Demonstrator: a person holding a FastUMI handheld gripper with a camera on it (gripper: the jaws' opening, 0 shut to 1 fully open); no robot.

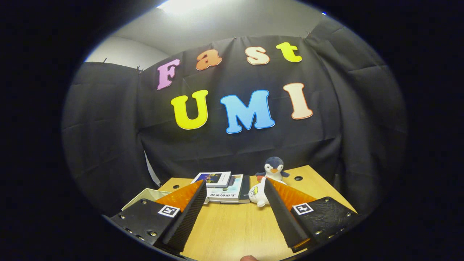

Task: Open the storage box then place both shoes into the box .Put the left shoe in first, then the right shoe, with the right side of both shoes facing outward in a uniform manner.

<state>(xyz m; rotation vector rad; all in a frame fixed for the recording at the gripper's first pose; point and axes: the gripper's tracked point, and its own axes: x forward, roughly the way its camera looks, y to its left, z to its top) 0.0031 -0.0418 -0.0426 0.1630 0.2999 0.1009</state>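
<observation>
My gripper (234, 182) is open, held above a wooden table (235, 228), with nothing between its wide-apart fingers. Beyond the left finger (188, 210) a pale, flat box-like corner (145, 197) shows at the table's left edge; I cannot tell if it is the storage box. Most of it is hidden behind that finger.
Just ahead of the fingertips lie two stacked books (226, 188). Beside them a small white soft toy (258, 197) is partly covered by the right finger. A penguin plush (273, 168) stands behind it near the black cloth wall. A person's fingertip (249, 258) shows at the near edge.
</observation>
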